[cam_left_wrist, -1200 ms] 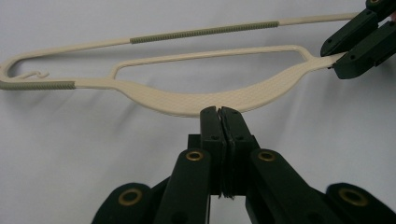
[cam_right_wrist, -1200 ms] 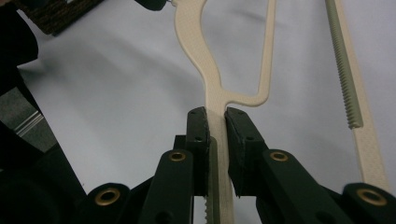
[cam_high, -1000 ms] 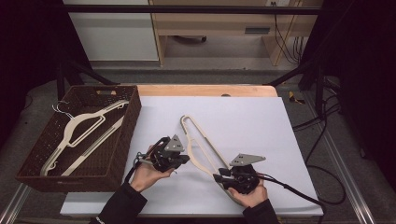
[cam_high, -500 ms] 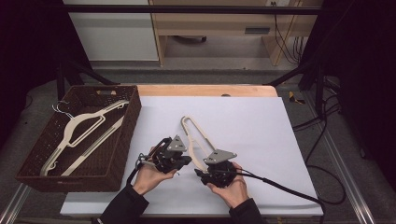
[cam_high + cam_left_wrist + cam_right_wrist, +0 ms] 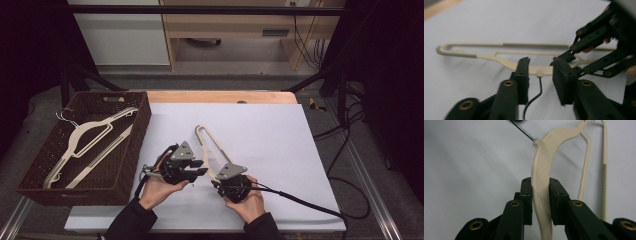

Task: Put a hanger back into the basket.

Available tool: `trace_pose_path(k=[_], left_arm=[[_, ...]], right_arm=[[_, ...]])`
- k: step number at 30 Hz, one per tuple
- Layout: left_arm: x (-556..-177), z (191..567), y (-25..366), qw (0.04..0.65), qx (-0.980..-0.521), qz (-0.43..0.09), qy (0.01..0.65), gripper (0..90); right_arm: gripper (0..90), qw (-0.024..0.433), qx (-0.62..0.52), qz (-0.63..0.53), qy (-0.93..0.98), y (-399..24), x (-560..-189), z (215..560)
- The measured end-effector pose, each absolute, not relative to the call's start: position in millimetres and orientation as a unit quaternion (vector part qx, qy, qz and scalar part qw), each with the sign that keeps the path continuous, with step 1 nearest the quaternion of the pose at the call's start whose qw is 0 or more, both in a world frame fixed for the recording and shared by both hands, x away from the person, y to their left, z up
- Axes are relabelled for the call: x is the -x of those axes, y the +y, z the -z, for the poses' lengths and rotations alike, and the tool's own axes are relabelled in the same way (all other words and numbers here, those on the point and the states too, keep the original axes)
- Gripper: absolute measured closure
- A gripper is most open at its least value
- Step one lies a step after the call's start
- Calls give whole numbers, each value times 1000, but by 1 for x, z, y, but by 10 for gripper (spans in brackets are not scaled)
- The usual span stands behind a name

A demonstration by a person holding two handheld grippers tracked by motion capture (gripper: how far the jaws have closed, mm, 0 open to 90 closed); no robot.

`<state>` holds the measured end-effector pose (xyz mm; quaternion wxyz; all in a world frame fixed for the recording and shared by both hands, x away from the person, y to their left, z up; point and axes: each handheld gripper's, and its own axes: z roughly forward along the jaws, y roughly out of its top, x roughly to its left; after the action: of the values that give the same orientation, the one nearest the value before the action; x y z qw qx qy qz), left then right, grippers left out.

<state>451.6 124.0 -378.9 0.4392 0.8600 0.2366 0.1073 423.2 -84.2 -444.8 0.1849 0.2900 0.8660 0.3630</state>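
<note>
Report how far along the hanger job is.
Done: two hangers already lie in the wicker basket. In hand: the right gripper, its jaws just closing, clamps the cream hanger on the white sheet; the left gripper, jaws just opening, straddles its wire hook without pinching. Left: probably getting this hanger into the basket.
</note>
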Motion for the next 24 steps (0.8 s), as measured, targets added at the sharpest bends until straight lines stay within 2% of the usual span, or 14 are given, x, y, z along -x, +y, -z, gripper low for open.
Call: trace_pose_path(k=[4, 10, 14, 20, 22, 24], left_arm=[[-446, 359, 142, 480, -833, -134, 240, 408], [-443, 344, 172, 519, -800, -162, 254, 204], [-444, 348, 183, 511, -799, -175, 264, 133], [-444, 357, 187, 500, -808, -173, 260, 95], [-443, 359, 187, 497, -810, -172, 258, 95], [-442, 360, 188, 496, -812, -170, 255, 94]], right_arm=[[772, 194, -286, -366, 864, -89, -422, 438], [793, 205, -301, -377, 852, -103, -423, 423], [814, 222, -314, -380, 841, -115, -427, 414], [868, 230, -329, -393, 827, -131, -435, 403], [869, 189, -330, -422, 823, -135, -438, 400], [869, 187, -314, -429, 826, -136, -438, 396]])
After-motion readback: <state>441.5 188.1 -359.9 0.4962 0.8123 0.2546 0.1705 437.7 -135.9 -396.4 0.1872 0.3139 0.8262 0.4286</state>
